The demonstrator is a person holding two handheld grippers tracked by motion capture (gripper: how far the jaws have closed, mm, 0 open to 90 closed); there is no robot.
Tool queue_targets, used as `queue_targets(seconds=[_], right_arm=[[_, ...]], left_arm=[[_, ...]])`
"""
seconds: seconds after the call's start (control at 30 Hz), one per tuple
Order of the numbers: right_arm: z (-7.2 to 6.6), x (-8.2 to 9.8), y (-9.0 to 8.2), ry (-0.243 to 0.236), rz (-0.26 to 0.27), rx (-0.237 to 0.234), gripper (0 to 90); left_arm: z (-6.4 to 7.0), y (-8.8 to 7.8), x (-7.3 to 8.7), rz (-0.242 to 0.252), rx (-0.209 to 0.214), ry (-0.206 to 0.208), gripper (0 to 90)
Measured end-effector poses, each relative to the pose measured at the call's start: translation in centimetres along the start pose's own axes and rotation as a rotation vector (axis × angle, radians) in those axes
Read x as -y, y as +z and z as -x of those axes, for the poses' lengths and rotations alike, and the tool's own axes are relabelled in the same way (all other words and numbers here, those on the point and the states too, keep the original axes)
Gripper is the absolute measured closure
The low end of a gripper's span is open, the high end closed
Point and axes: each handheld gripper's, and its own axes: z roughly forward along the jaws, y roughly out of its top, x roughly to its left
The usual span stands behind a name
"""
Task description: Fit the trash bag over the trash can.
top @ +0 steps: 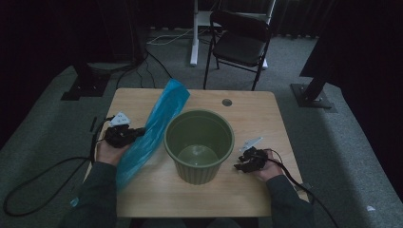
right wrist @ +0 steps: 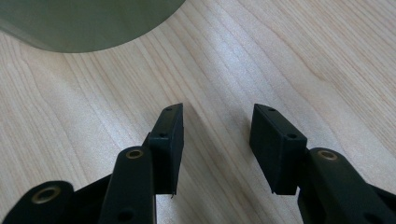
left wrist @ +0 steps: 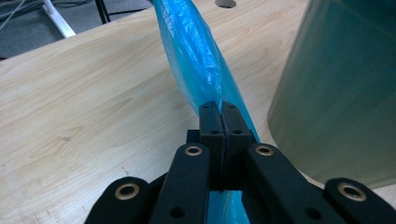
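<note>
A long blue plastic bag (top: 152,128) lies slantwise across the left half of the wooden table (top: 256,114), from the far edge down past the near left corner. My left gripper (top: 139,132) is shut on the bag's middle; in the left gripper view its pads (left wrist: 211,122) pinch the crumpled blue film (left wrist: 196,56). An empty green bucket (top: 199,145) stands upright mid-table, just right of the bag. My right gripper (top: 239,166) rests low over bare wood right of the bucket, jaws open with nothing between them (right wrist: 217,116); the bucket's base (right wrist: 88,23) lies ahead of it.
A round cable hole (top: 227,102) sits near the table's far edge. A black folding chair (top: 240,40) stands behind the table on grey carpet. Black stand bases (top: 313,95) flank the table, and cables trail off the left side (top: 43,175).
</note>
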Motion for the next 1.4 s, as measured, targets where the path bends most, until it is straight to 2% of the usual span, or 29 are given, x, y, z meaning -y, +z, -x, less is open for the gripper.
queue_targets(seconds=[0.27,0.83,1.2,1.4], right_arm=[[0.0,0.0,0.0,0.002,-0.002,0.000,54.0],[0.0,0.0,0.0,0.002,-0.001,0.001,54.0],[0.0,0.0,0.0,0.000,-0.001,0.002,54.0],[0.0,0.0,0.0,0.000,-0.002,0.002,54.0]], left_arm=[[0.2,-0.8,-0.5,0.010,0.000,0.029,89.4],[0.2,-2.2,-1.2,0.044,-0.001,0.053,89.4],[0.0,-3.7,-1.6,0.073,0.022,0.065,89.3],[-0.1,-4.5,-1.8,0.093,0.051,0.070,89.3]])
